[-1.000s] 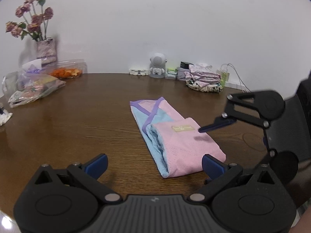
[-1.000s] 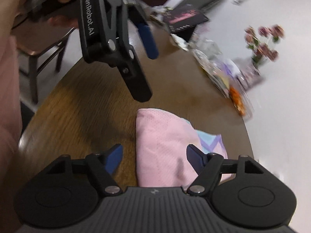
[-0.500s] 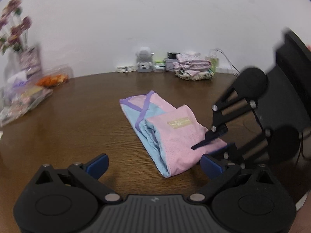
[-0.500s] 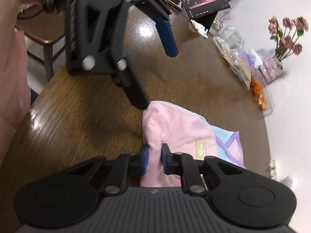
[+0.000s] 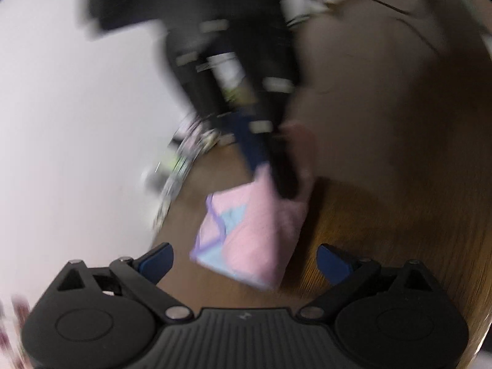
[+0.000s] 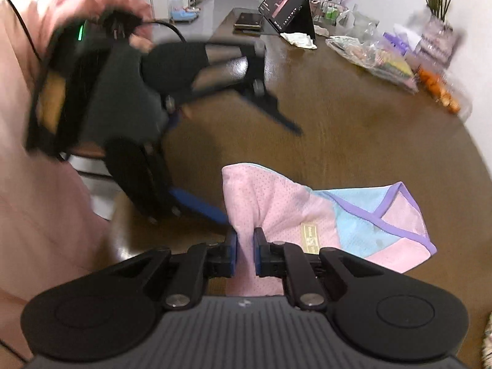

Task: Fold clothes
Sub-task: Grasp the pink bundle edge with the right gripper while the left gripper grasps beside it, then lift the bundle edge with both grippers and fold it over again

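Note:
A folded garment [image 6: 338, 215], pink and light blue with purple trim and a gold label, lies on the brown wooden table [image 6: 353, 129]. My right gripper [image 6: 245, 246] is shut on its pink near end, which is raised into a peak off the table. The left gripper [image 6: 259, 173] is open, turned on its side just left of the cloth, with one blue finger [image 6: 200, 207] close to the lifted end. The left wrist view is blurred and tilted. There the garment [image 5: 246, 233] sits ahead of the open left gripper [image 5: 246, 258], and the right gripper [image 5: 270, 166] pinches its far edge.
A person's pink sleeve [image 6: 46, 190] fills the left side. Along the far edge of the table stand a tablet on a stand [image 6: 289, 0], plastic snack bags [image 6: 372, 55], a pack of oranges [image 6: 442, 92] and a vase of flowers [image 6: 436, 33]. The table edge curves at right.
The right gripper has shut on the garment's pink end and lifted it. The left gripper has rolled onto its side and come closer to the cloth, staying open.

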Motion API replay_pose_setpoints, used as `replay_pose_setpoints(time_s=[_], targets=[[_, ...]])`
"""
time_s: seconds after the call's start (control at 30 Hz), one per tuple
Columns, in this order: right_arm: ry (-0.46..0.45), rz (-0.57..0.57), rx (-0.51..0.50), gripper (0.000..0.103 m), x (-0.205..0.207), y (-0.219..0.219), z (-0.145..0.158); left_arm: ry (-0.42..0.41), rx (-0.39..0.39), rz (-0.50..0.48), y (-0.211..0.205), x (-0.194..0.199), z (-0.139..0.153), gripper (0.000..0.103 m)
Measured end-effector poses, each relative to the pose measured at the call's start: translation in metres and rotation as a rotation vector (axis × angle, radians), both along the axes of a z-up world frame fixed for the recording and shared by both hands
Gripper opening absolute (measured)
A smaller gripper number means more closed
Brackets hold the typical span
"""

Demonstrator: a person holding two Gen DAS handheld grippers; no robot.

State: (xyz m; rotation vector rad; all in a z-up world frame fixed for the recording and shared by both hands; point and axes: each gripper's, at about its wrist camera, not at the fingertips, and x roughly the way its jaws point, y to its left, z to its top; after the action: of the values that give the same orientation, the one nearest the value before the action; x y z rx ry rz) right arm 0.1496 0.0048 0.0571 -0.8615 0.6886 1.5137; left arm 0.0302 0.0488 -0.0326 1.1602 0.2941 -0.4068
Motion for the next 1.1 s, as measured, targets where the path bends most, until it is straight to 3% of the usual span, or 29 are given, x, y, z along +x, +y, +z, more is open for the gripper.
replay_pose_setpoints(time_s=[0.1,0.17,0.2,0.23,0.27,0.37,0.4,0.47,0.53,0.63,0.77,0.83,0.87,0.93,1.0,1.1], targets=[[0.059,0.008,0.006,0.01,0.0,-0.003,0.008,-0.009,0.045,-0.101,-0.003,-0.001,-0.001,0.09],[0.092,0.01,0.007,0.01,-0.001,-0.006,0.011,0.018,0.053,-0.141,-0.003,0.0,0.002,0.057],[0.098,0.008,0.006,0.01,-0.003,-0.007,0.011,0.061,0.038,-0.153,-0.001,0.002,0.005,0.047],[0.105,0.005,0.006,0.01,-0.004,-0.009,0.011,0.104,0.023,-0.165,0.0,0.003,0.009,0.03],[0.109,0.001,0.007,0.01,-0.005,-0.011,0.011,0.137,0.011,-0.175,0.001,0.004,0.011,0.025],[0.121,-0.026,0.028,0.011,-0.006,-0.017,0.011,0.21,-0.016,-0.2,0.005,0.004,0.017,0.021],[0.121,-0.038,0.038,0.017,-0.007,-0.02,0.011,0.239,-0.027,-0.203,0.006,0.005,0.02,0.02],[0.088,-0.06,0.066,0.032,-0.014,-0.029,0.011,0.296,-0.053,-0.2,0.009,0.009,0.026,0.019],[0.004,-0.07,0.105,0.068,-0.029,-0.043,0.012,0.357,-0.101,-0.196,0.014,0.014,0.034,0.019],[-0.198,-0.07,0.123,0.076,-0.055,-0.061,-0.002,0.459,-0.181,-0.181,0.019,0.022,0.047,0.019],[-0.417,-0.054,0.096,0.076,-0.072,-0.06,-0.043,0.589,-0.241,-0.164,0.022,0.029,0.061,0.019],[-0.468,-0.033,0.104,0.069,-0.074,-0.057,-0.057,0.655,-0.266,-0.157,0.024,0.032,0.068,0.019],[-0.434,-0.033,0.118,0.065,-0.07,-0.055,-0.057,0.689,-0.283,-0.154,0.026,0.034,0.071,0.019],[-0.364,-0.035,0.144,0.034,-0.064,-0.051,-0.056,0.772,-0.326,-0.153,0.029,0.044,0.081,0.019],[-0.246,-0.045,0.152,0.02,-0.053,-0.049,-0.051,0.854,-0.36,-0.137,0.032,0.059,0.089,0.02],[-0.03,-0.09,0.164,0.014,-0.028,-0.047,-0.048,0.96,-0.428,-0.071,0.041,0.085,0.088,0.027]])
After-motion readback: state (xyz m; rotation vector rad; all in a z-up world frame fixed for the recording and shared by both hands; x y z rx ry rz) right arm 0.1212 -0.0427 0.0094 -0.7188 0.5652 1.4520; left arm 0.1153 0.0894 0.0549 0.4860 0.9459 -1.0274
